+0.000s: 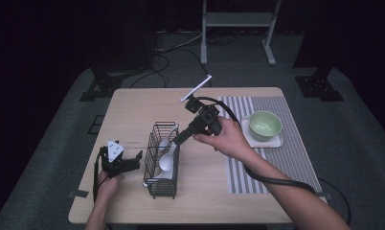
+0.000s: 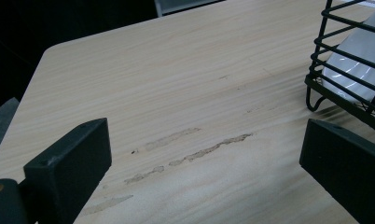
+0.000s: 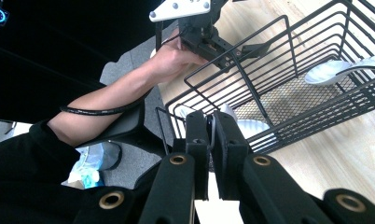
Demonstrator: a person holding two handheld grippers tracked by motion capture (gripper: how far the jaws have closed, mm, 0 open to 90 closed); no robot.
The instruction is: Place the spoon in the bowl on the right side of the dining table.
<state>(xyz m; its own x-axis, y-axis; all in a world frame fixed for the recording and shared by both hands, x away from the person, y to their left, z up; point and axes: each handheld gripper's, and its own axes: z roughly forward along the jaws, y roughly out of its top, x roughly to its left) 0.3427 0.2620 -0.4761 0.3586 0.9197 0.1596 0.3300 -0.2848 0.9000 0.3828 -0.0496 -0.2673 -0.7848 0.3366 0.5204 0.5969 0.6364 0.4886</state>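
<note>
1. High view: a black wire basket (image 1: 162,160) stands on the wooden table (image 1: 133,110), left of centre. A white spoon (image 1: 166,160) lies inside it, bowl toward the near end, handle slanting up toward the far rim.
2. High view: the right gripper (image 1: 178,140) slants down from the right hand (image 1: 226,139) to the basket's far right rim, its tips at the spoon's handle. Its jaws look pressed together there, though the detail is small.
3. High view: the left gripper (image 1: 133,160) rests on the table just left of the basket, its jaws spread and pointing at the basket's side. The left hand (image 1: 107,184) holds it from the near edge.
4. High view: a green bowl (image 1: 265,125) sits on a white coaster (image 1: 277,142) on a striped mat (image 1: 272,163), well right of the basket.
5. Left gripper view: the two black jaws stand wide apart with bare table (image 2: 176,93) between them. The basket's (image 2: 344,84) corner shows at upper right, a white shape behind its wires.
6. Right gripper view: the jaws are clamped on a thin white strip, the spoon's handle (image 3: 212,135). The basket (image 3: 288,88) lies beyond, with the spoon's bowl (image 3: 251,127) just past the jaw tips and a second white spoon (image 3: 330,71) at the far end. The left gripper (image 3: 209,32) and left hand (image 3: 171,58) sit beside the basket's far side.
</note>
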